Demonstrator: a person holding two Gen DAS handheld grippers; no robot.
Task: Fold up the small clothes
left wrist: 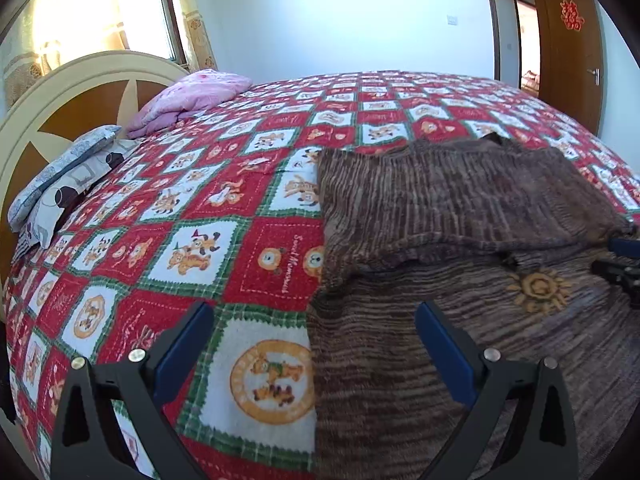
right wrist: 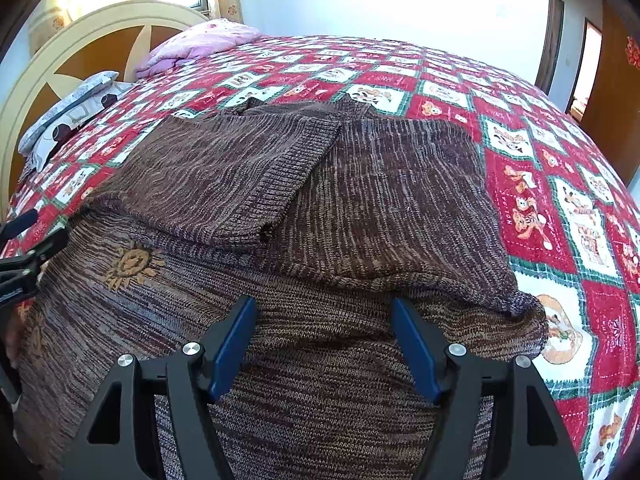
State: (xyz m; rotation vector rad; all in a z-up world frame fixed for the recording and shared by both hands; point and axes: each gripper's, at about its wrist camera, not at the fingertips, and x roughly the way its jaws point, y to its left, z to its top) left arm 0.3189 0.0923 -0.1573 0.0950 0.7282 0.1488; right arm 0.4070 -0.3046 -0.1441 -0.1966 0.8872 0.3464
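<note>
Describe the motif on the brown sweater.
An orange-tan sun motif on the sweater, clearest in the right wrist view.

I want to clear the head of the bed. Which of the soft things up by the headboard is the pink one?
The pink bundle, crumpled farthest along the headboard toward the window. The nearer pillow is grey and white with dark patches.

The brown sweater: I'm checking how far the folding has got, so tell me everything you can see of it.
The brown sweater is a ribbed, mottled brown knit with an orange sun-like motif on its front. It lies flat on the red checked bedspread, both sleeves folded in across the chest, one cuff overlapping the other sleeve. The hem end lies nearest the cameras. The right gripper hangs open above the body, and the left gripper is open over its edge; neither holds it.
</note>
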